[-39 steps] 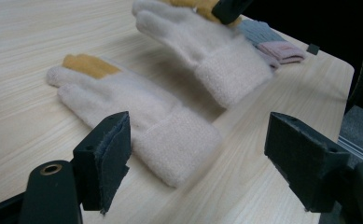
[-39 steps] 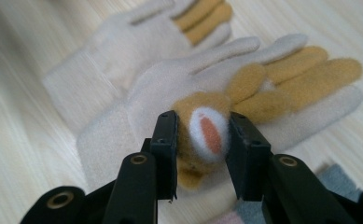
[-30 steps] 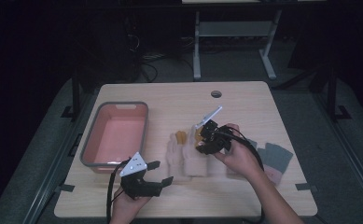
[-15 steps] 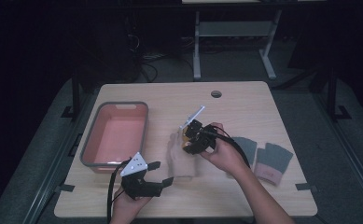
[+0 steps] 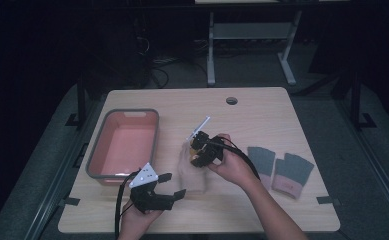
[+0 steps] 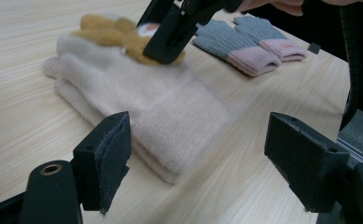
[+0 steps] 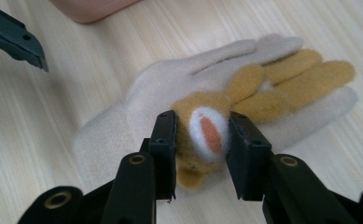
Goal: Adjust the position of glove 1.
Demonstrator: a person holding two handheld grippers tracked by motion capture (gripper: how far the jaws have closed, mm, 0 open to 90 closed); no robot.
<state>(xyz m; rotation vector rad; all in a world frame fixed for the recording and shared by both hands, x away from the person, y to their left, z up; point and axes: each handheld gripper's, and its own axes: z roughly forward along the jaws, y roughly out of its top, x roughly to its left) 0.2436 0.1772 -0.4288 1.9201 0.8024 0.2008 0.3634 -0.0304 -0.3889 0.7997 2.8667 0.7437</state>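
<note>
A cream fleece glove point(image 5: 191, 175) lies flat on the table, fingers pointing away from me. On top of it rests a mustard-brown fuzzy glove point(image 7: 282, 79) with a white and orange patch. My right gripper point(image 5: 200, 152) comes down on that glove. Its jaws press on both sides of the patched end point(image 7: 202, 140). The left gripper view has the brown glove point(image 6: 100, 28) under those black jaws, behind the cream glove point(image 6: 151, 102). My left gripper point(image 5: 174, 186) sits near the front edge, open with nothing in it, and points at the cream glove's cuff point(image 6: 198, 154).
A pink tray point(image 5: 132, 112) with a grey rim stands at the left. A pair of grey gloves with pink cuffs point(image 5: 282, 167) lies to the right of my right hand. A round cable hole point(image 5: 231, 100) sits near the table's far edge.
My right gripper has moved left and a little lower, over the cream glove. The left gripper has stayed where it was.
</note>
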